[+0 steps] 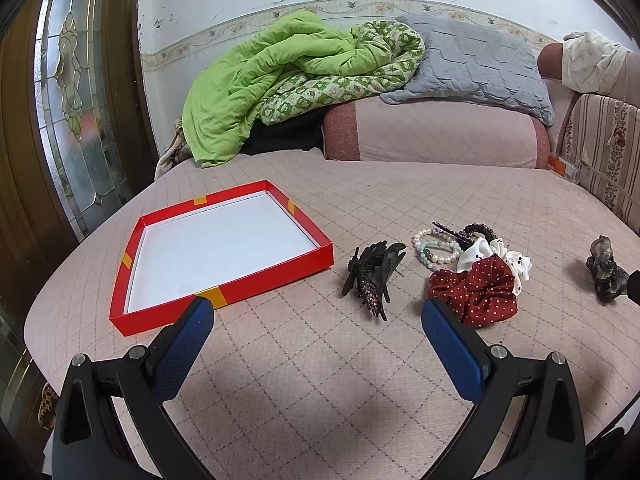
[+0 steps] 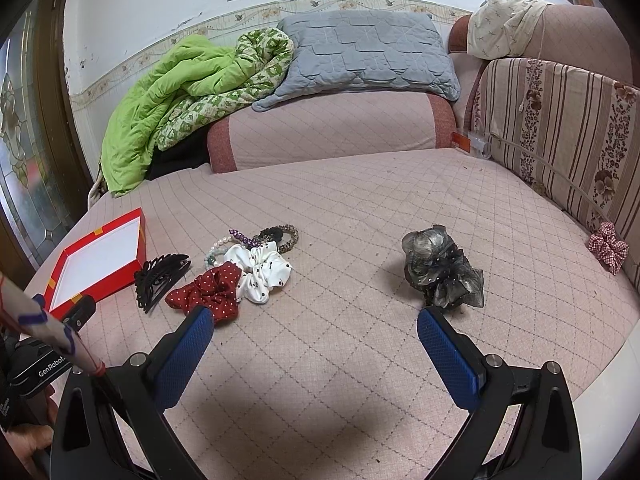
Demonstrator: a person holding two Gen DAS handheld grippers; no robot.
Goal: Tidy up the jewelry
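handheld two-finger grippers, black frames with blue pads.

left gripper (image 1: 318, 316): two black moulded arms with triangular cut-outs, each carrying a round silver screw head at its top and a second at the finger joint; fingers (image 1: 182, 350) faced with dark blue, fine diamond-textured pads. right gripper (image 2: 314, 326): same build, black arms, silver screws, blue textured pads (image 2: 448, 354). in the right wrist view, at 8 o'clock, a black unit lettered "genrobot" in white; across it a pale sleeve (image 2: 48, 326) with blue and red line markings and a red-edged cuff.
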